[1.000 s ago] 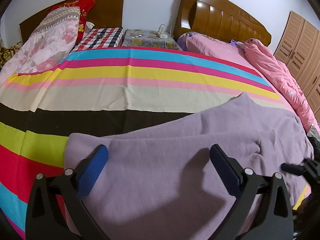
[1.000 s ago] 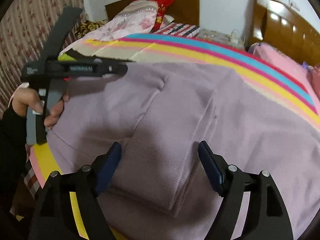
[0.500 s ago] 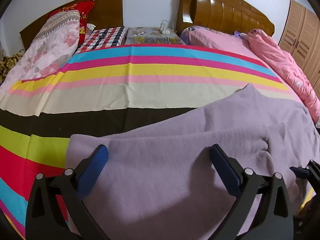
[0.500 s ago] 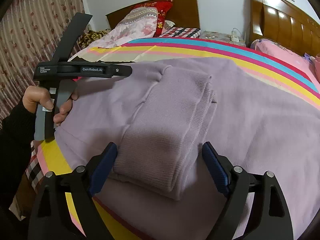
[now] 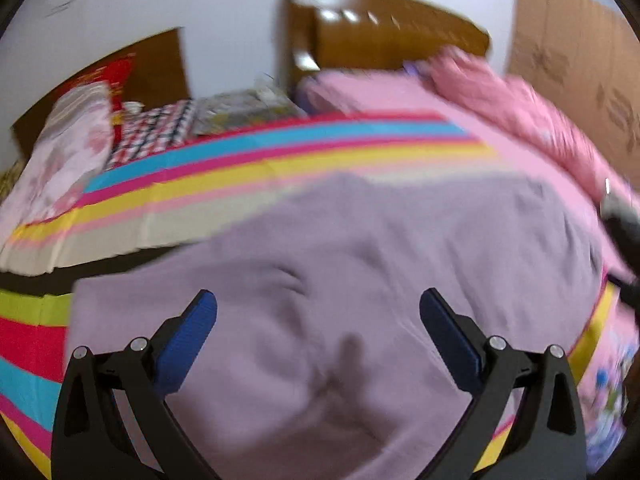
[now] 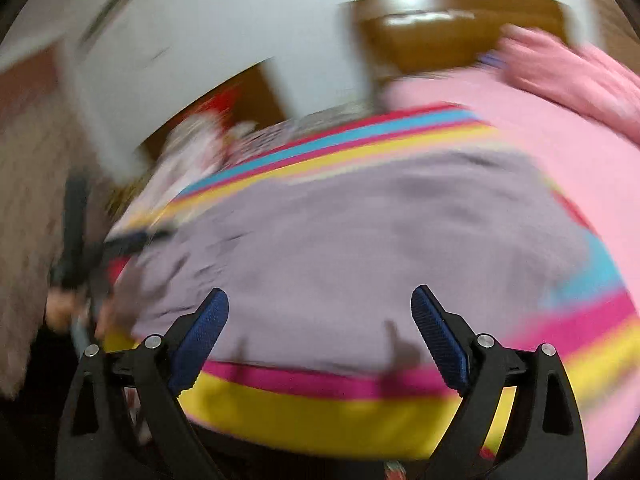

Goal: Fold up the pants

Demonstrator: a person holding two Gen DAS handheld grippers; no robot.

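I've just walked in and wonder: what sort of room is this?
A bedroom, most likely at home: a wooden headboard against the wall, a bed under a striped sheet, a pillow, and lilac pants spread out.

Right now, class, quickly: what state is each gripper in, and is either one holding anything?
Left gripper: open, holding nothing, over the pants.
Right gripper: open, holding nothing; it has just been opening wider.

Blurred view: the left hand-held gripper point(image 5: 318, 316), blue pads spread wide with nothing between them, hangs over lilac pants point(image 5: 360, 264) spread on a bed with a striped sheet point(image 5: 248, 160); pink quilt point(image 5: 532, 120) far right.
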